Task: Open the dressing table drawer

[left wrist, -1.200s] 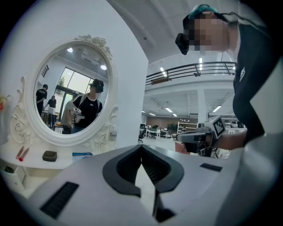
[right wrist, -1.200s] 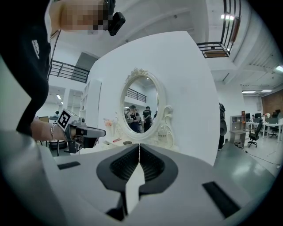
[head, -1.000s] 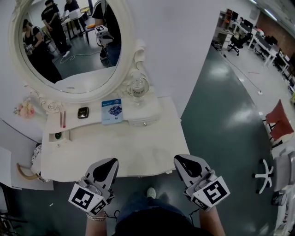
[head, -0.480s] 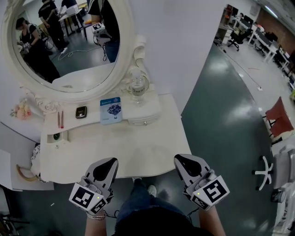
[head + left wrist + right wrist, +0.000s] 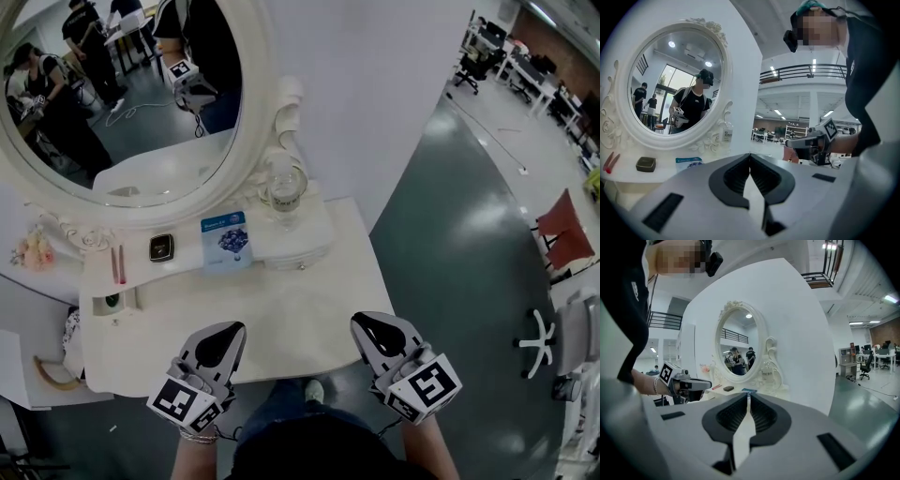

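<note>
Approach stage: left gripper (image 5: 225,331) and right gripper (image 5: 368,324), jaws closed and empty, hover at lower frame over the dressing table's surface (image 5: 291,314). The small knobbed drawer (image 5: 298,254), shut at centre frame, likely needs one gripper opened to grasp its knob.

Left gripper (image 5: 223,330) and right gripper (image 5: 373,323) advanced over dressing table (image 5: 291,307)

Open-plan office hall: desks (image 5: 542,86) and office chairs (image 5: 486,62) are lining the green floor (image 5: 459,244) right of the dressing table (image 5: 281,314).

White dressing table (image 5: 281,319) bears blue packet (image 5: 226,241), dark compact (image 5: 161,247), glass bottle (image 5: 286,192)
</note>
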A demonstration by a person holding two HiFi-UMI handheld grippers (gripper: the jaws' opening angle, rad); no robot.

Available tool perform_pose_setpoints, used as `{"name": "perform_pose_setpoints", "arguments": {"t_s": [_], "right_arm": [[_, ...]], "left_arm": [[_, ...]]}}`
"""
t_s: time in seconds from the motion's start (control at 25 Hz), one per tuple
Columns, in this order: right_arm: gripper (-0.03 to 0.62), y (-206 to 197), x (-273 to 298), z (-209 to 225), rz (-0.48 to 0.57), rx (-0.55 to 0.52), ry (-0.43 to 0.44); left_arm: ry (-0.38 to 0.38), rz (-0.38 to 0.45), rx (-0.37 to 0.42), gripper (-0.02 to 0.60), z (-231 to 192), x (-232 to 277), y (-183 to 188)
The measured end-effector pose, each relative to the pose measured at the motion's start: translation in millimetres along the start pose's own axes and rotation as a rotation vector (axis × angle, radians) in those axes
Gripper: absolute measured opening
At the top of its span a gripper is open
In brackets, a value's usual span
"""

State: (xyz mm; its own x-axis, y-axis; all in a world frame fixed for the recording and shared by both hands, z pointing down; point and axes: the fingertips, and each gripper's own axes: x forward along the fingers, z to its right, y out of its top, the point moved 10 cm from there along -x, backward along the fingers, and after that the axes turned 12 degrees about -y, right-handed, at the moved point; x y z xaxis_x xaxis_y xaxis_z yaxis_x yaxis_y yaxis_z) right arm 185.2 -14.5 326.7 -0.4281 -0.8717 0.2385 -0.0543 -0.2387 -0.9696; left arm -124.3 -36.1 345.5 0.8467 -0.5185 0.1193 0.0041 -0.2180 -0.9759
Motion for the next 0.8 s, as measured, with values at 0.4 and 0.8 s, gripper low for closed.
{"name": "perform_pose_setpoints", "arguments": {"t_s": [0.4,0.8], "right_arm": [[0.021,-6,45,-4,-0.063,0.016,-0.025],[0.021,-15,82,1,-0.121,0.016,-0.045]], "left_arm": [[-0.046,-0.05,-0.034,0.018,-52,18,-23],[-0.071,-0.102,-0.074,0.018,-90,33,-46]]}}
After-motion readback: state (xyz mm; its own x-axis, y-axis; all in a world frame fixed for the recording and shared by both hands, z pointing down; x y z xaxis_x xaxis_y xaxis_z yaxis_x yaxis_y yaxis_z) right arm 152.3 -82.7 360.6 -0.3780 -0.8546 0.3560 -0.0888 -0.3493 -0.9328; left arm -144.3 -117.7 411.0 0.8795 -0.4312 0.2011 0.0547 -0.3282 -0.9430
